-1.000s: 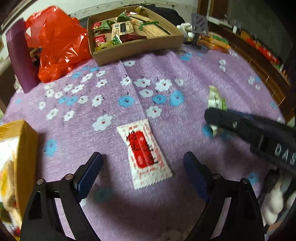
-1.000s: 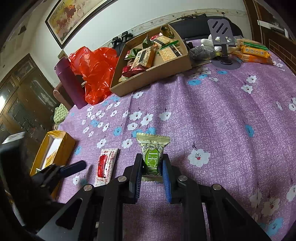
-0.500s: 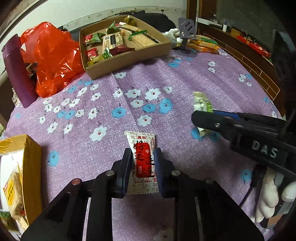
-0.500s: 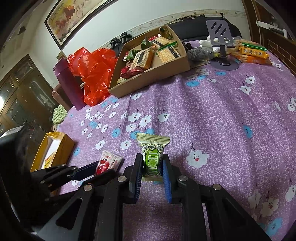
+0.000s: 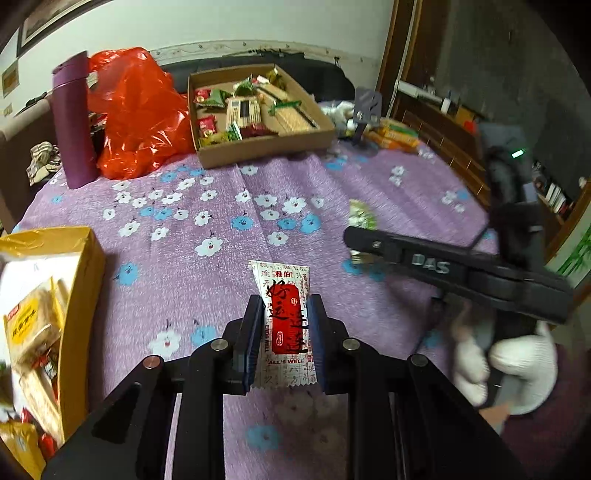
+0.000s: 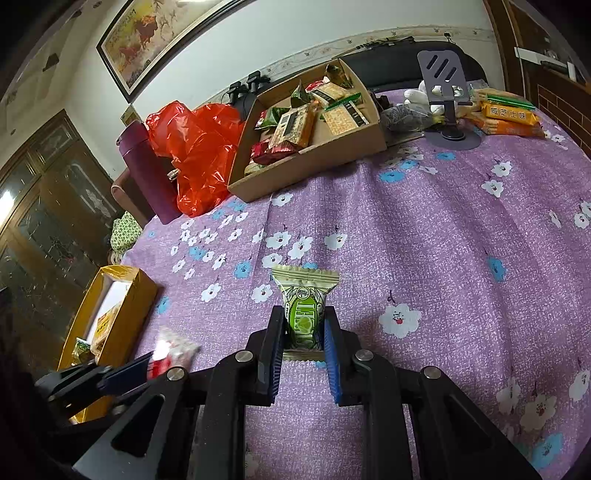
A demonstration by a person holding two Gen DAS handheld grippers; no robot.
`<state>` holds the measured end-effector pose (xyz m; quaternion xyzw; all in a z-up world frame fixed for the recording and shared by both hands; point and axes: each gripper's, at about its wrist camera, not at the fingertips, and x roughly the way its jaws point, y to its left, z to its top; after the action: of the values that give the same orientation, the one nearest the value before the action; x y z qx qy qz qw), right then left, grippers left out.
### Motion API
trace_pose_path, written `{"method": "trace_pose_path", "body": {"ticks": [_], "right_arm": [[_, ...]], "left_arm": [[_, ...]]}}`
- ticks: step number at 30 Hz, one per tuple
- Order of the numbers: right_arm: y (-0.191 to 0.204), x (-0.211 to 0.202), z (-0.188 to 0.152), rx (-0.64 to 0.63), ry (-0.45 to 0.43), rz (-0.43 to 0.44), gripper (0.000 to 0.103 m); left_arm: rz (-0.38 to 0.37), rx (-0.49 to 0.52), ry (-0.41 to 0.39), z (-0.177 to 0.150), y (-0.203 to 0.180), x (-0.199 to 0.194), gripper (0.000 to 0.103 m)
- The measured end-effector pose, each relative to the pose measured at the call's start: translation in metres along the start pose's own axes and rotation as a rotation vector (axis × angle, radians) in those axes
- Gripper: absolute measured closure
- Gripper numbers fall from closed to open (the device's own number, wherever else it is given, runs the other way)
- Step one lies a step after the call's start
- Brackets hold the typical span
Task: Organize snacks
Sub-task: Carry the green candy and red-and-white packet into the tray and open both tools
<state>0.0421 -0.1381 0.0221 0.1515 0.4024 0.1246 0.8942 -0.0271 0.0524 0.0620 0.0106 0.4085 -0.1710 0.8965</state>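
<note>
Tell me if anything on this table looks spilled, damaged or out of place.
Nothing stands out. The left gripper holds a red packet, the right gripper a green packet; the cardboard tray sits upright.

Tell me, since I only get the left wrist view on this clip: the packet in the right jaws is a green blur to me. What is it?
Observer: A green snack packet with crimped ends, clamped by the right gripper at its lower half.
Operator: What is on the wall behind the box?
Observer: A framed painting hangs above the red plastic bag.
Operator: And the grey thing beside the cardboard box?
Observer: A phone stand with a slotted back plate, on a round base right of the cardboard box.
Operator: Is my red packet visible from there?
Observer: Only as a red and white blur, clamped by the left gripper near the yellow box.
</note>
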Motion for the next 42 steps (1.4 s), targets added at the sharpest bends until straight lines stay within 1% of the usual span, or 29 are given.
{"method": "trace_pose_path", "body": {"ticks": [5,9,14,20,26,29,34,39,42], "right_arm": [[0.002,-0.002,-0.001,-0.006,-0.012,-0.003,0.082],[0.005,-0.003,-0.003,-0.017,-0.019,-0.007,0.082],[0.010,0.001,-0.007,-0.036,-0.014,-0.026,0.082],[0.014,0.005,-0.013,-0.057,-0.022,-0.072,0.082],[0.015,0.003,-0.015,-0.048,-0.042,-0.131,0.082],[0.021,-0.005,-0.015,-0.045,-0.058,-0.134,0.082],[0.047,-0.014,-0.018,-0.077,-0.053,-0.106,0.082],[0.091,-0.012,-0.020,-0.152,-0.029,-0.056,0.083],[0.121,-0.010,-0.025,-0.197,-0.016,-0.016,0.083]], "left_arm": [[-0.020,-0.052,-0.043,-0.008,0.009,-0.028,0.081],[-0.002,-0.096,-0.072,-0.016,0.024,-0.049,0.081],[0.043,-0.137,-0.121,-0.028,0.043,-0.075,0.081],[0.071,-0.199,-0.180,-0.042,0.074,-0.105,0.081],[0.098,-0.267,-0.227,-0.061,0.110,-0.130,0.081],[0.119,-0.316,-0.249,-0.072,0.132,-0.143,0.081],[0.150,-0.413,-0.284,-0.091,0.170,-0.159,0.081],[0.177,-0.477,-0.305,-0.107,0.196,-0.169,0.081],[0.187,-0.504,-0.303,-0.115,0.209,-0.170,0.081]]}}
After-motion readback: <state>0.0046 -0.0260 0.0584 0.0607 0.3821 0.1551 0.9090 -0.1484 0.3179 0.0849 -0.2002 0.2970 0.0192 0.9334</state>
